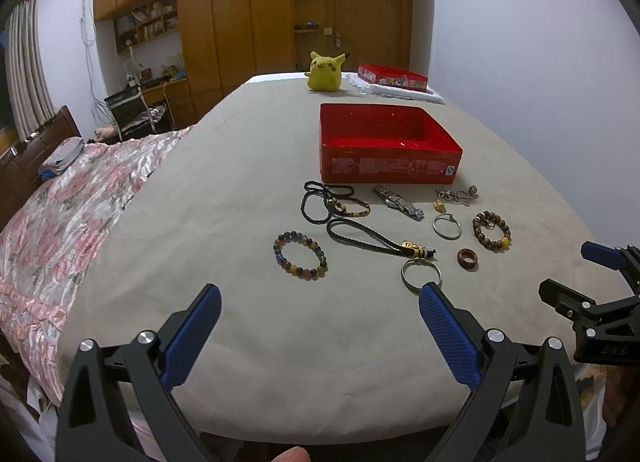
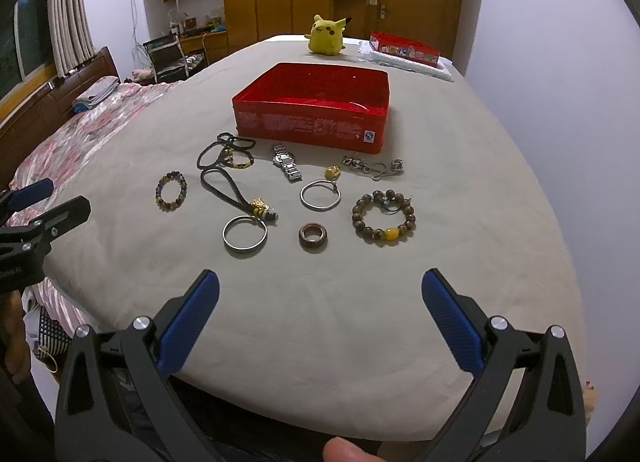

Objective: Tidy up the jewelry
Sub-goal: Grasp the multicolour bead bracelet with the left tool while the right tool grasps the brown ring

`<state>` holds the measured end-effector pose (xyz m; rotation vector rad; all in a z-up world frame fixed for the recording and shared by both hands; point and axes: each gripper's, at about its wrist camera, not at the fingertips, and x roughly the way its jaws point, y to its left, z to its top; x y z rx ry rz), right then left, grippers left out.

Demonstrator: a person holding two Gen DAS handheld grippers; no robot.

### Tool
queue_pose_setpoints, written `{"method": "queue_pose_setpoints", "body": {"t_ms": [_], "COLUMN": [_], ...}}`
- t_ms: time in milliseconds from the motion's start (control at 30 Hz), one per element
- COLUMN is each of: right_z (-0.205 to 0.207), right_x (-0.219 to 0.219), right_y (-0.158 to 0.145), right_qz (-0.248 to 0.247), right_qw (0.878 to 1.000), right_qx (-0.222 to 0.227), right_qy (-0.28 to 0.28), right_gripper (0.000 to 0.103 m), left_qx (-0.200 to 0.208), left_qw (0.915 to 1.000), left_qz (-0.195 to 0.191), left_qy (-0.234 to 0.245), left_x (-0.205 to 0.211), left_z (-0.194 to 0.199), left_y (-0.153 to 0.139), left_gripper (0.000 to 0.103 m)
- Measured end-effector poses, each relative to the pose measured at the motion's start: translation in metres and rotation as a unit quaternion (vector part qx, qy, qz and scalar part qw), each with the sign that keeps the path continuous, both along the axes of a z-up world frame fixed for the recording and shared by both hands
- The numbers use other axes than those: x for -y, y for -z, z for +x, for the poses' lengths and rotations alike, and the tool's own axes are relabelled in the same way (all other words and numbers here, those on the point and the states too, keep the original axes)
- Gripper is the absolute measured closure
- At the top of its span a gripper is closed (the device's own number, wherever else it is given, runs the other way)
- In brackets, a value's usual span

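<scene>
An open red tin box (image 1: 388, 170) (image 2: 312, 124) sits on the beige bedspread, empty inside. Jewelry lies spread in front of it: a multicoloured bead bracelet (image 1: 301, 254) (image 2: 171, 191), black bead strands (image 1: 320, 200) (image 2: 224, 150), a braided cord with gold charm (image 1: 376, 240) (image 2: 240, 198), a silver bangle (image 1: 421, 273) (image 2: 244, 233), a metal watch (image 1: 398, 202) (image 2: 287, 166), a second bangle (image 1: 446, 226) (image 2: 320, 194), a brown ring (image 1: 467, 259) (image 2: 313, 237), a brown bead bracelet (image 1: 491, 230) (image 2: 383, 216) and silver chains (image 1: 456, 195) (image 2: 372, 167). My left gripper (image 1: 320, 302) and right gripper (image 2: 320, 286) are open, empty, near the front edge.
A yellow plush toy (image 1: 325, 72) (image 2: 326, 35) and a red tin lid (image 1: 392, 77) (image 2: 404, 48) on a white cloth lie at the far end. A pink floral quilt (image 1: 68, 198) covers the left side. The wall is on the right.
</scene>
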<state>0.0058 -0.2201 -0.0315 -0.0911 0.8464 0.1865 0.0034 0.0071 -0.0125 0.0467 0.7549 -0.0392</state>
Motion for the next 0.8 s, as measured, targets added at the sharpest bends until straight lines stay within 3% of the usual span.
{"method": "queue_pose_setpoints", "body": {"t_ms": [200,367,533,567,600,633,700,800], "right_z": [0.005,0.012,0.026,0.030,0.033,0.037,0.045,0.052], "right_x": [-0.001,-0.004,-0.004,-0.004,-0.003,-0.003,0.000,0.001], "right_y": [0.006,0.016,0.036,0.041,0.045,0.050,0.059,0.068], "right_qz": [-0.006,-0.011,0.003,0.006,0.007,0.010,0.017,0.014], "right_qw": [1.000,0.999,0.999,0.999,0.998,0.998,0.997,0.996], "right_qx": [0.006,0.011,-0.016,-0.024,-0.030,-0.040,-0.060,-0.067], "right_qy": [-0.006,-0.032,-0.047,-0.049,-0.049,-0.051,-0.053,-0.052], "right_gripper": [0.003,0.003,0.004,0.005,0.013,0.027,0.038,0.038], "left_qx": [-0.002,-0.045,-0.074,-0.078,-0.081,-0.086,-0.092,-0.089], "left_qw": [0.9995,0.9979,0.9944,0.9944,0.9945,0.9942,0.9936,0.9944], "left_qz": [-0.027,-0.036,-0.060,-0.060,-0.058,-0.060,-0.062,-0.054], "left_qy": [0.019,0.029,0.047,0.041,0.032,0.026,0.018,-0.014], "left_x": [-0.006,-0.018,-0.027,-0.029,-0.031,-0.033,-0.036,-0.046], "left_z": [0.004,0.019,0.041,0.048,0.054,0.062,0.071,0.084], "left_y": [0.006,0.035,0.062,0.068,0.072,0.077,0.081,0.082], "left_gripper": [0.004,0.004,0.004,0.004,0.004,0.004,0.004,0.004]}}
